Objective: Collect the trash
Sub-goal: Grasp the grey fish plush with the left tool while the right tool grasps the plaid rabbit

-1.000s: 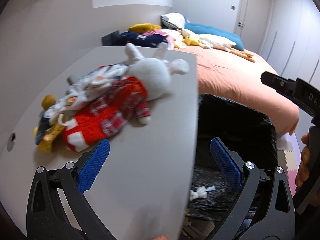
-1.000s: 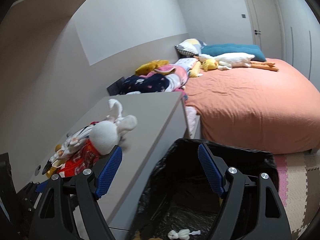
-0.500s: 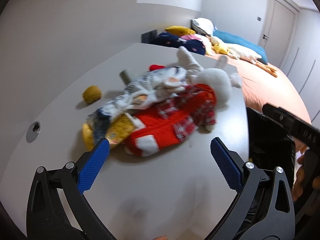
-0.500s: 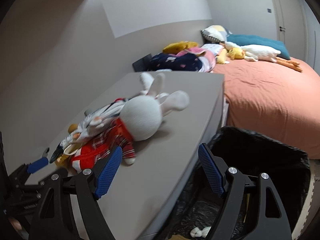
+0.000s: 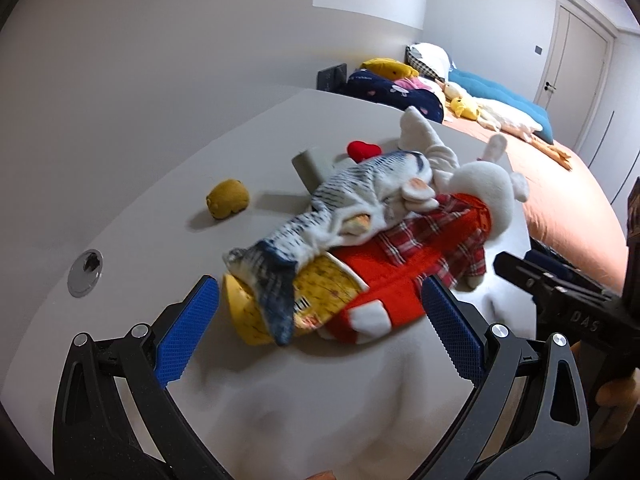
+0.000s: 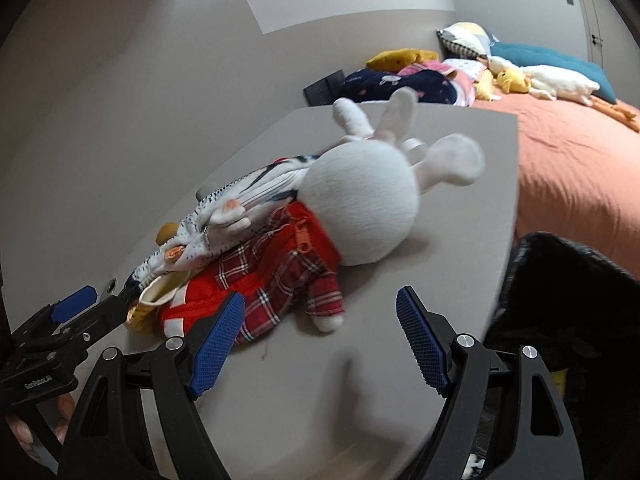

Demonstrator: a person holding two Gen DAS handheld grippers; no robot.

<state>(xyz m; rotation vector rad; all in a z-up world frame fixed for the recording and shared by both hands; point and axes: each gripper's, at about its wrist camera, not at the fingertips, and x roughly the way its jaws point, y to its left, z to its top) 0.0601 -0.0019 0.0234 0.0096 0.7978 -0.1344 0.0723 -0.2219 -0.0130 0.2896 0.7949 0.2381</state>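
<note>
A: Where is the trash?
B: The yellow paper cup (image 5: 276, 304) lies on the grey table (image 5: 320, 392), under the striped plush fish (image 5: 340, 208).
A: The grippers?
B: Left gripper (image 5: 316, 332) and right gripper (image 6: 320, 344) both are wide open, holding nothing.

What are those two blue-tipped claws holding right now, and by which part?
Nothing. The left gripper and right gripper both stand open above the table, short of the pile of soft toys.

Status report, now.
Left gripper and right gripper open, empty. Yellow cup on desk, under fish toy beside rabbit.
</note>
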